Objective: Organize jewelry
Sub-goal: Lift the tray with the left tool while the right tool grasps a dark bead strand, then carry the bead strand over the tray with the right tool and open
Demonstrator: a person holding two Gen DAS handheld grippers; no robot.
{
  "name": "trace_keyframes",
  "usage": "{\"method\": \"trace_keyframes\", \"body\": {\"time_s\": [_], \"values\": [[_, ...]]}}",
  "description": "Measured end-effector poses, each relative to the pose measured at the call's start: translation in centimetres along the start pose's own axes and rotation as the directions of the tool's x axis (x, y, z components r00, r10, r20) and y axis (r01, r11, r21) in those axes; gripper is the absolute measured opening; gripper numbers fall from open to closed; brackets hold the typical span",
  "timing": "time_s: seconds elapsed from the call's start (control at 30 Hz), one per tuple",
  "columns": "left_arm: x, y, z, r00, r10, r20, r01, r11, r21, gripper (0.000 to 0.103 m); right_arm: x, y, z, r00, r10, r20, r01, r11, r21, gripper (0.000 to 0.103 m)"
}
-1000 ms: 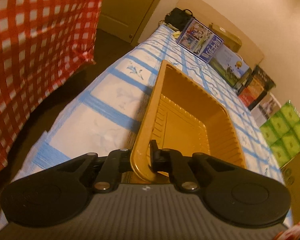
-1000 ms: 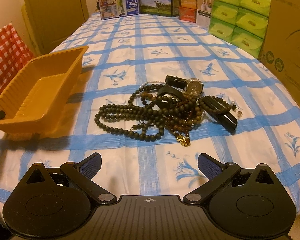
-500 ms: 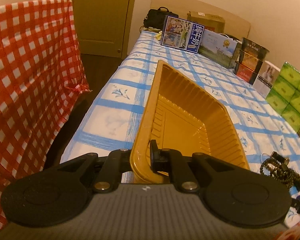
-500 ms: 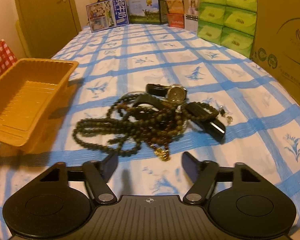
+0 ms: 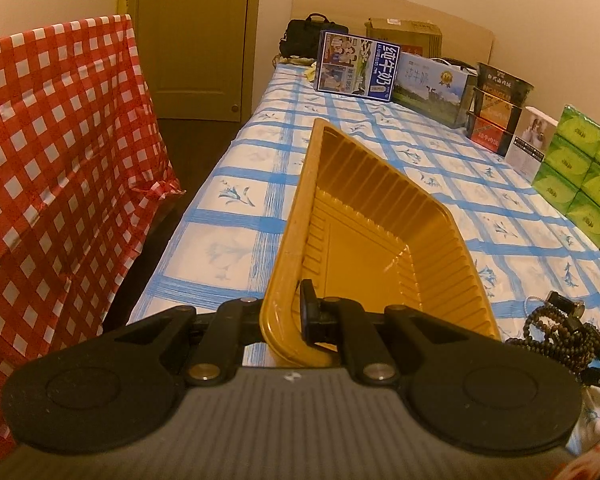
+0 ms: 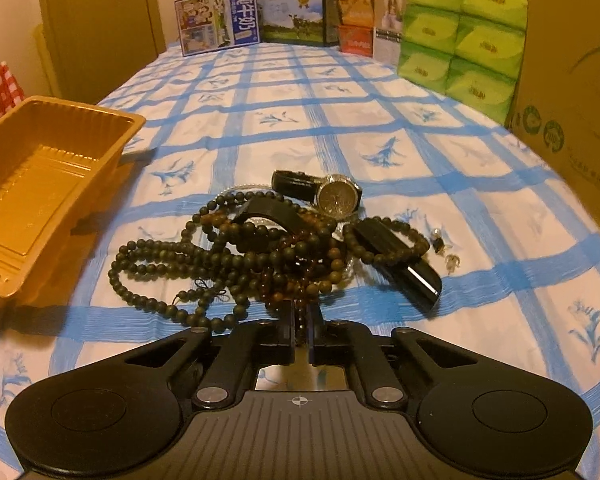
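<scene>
My left gripper point(image 5: 290, 318) is shut on the near corner rim of an empty orange plastic tray point(image 5: 364, 240), which also shows at the left of the right wrist view point(image 6: 40, 184). A tangled pile of dark bead necklaces point(image 6: 236, 256) lies on the blue-checked tablecloth with a wristwatch point(image 6: 336, 196), a black band point(image 6: 404, 268) and small earrings point(image 6: 444, 248). The pile shows at the right edge of the left wrist view point(image 5: 560, 332). My right gripper point(image 6: 301, 320) is shut on a brown bead strand at the pile's near edge.
Milk cartons point(image 6: 216, 20), snack boxes point(image 6: 352, 20) and green tissue packs point(image 6: 464, 36) line the table's far and right sides. A large cardboard box point(image 6: 580, 92) stands at the right. A red checked cloth point(image 5: 56, 184) hangs left of the table. A door point(image 5: 196, 36) is behind.
My right gripper moved forward to the bead pile and shut on a strand. My left gripper swung right with the tray, which now lies nearer the pile.
</scene>
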State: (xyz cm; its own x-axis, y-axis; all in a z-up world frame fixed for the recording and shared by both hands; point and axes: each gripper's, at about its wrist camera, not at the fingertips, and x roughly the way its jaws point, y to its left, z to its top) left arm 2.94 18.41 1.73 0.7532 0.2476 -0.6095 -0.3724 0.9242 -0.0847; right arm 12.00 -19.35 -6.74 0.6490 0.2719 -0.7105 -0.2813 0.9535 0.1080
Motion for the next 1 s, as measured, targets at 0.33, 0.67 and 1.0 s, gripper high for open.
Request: {"method": "trace_keyframes", "body": {"time_s": [0.33, 0.67, 1.0], "values": [[0.0, -0.1, 0.1, 1.000, -0.002, 0.000, 0.002, 1.000, 0.018, 0.008, -4.6, 1.6, 2.9, 0.992, 0.009, 0.128, -0.004, 0.999, -0.036, 0.005], [0.1, 0.2, 0.1, 1.000, -0.017, -0.008, 0.017, 0.999, 0.036, 0.008, -7.3, 5.8, 7.0, 0.968, 0.151, 0.202, -0.130, 0.985, -0.114, 0.005], [0.4, 0.5, 0.3, 0.999, -0.021, -0.042, 0.024, 0.998, 0.066, 0.008, -5.1, 13.7, 9.6, 0.905, 0.401, 0.143, -0.369, 0.906, -0.206, 0.005]]}}
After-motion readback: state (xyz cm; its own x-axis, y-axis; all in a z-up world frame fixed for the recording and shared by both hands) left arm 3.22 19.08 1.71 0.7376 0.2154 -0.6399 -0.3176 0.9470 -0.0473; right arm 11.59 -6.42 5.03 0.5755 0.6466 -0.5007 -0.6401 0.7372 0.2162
